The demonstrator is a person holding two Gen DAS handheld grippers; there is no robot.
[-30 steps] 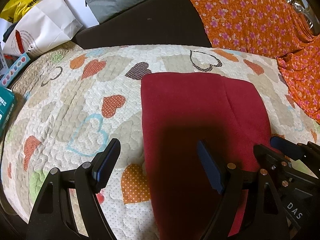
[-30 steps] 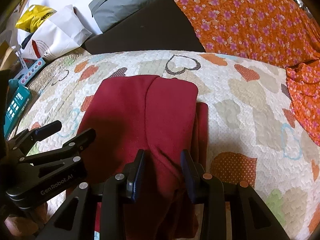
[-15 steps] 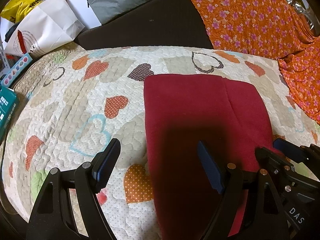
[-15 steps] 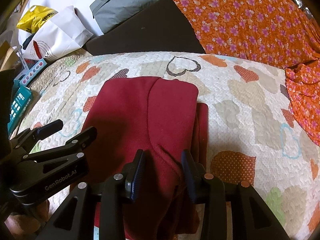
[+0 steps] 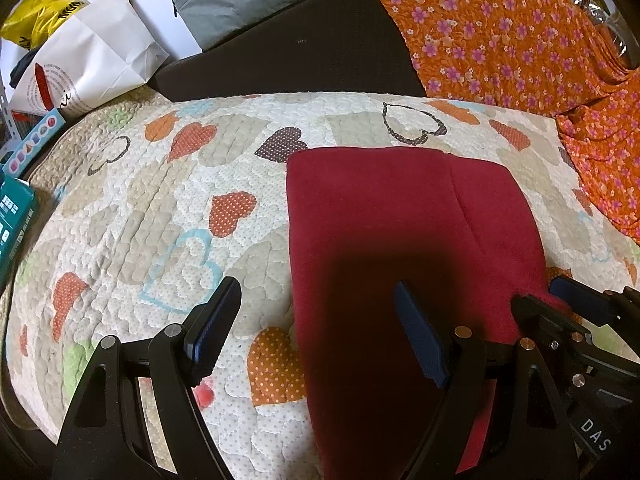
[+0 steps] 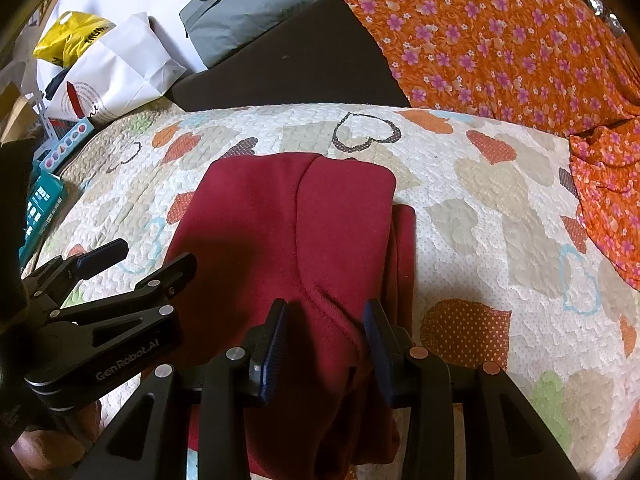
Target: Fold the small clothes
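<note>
Red garment (image 6: 280, 232): partly folded, one panel laid over the rest, flat on the heart-print quilt (image 6: 480, 208) of a bed. Right tongs (image 6: 326, 340): straddling a raised fold at its near edge, pads apparently off the cloth; left tongs (image 5: 316, 332): wide open, empty, over its left edge. Step: between folds; next likely needs a firm pinch on the near hem to carry it over.
</note>
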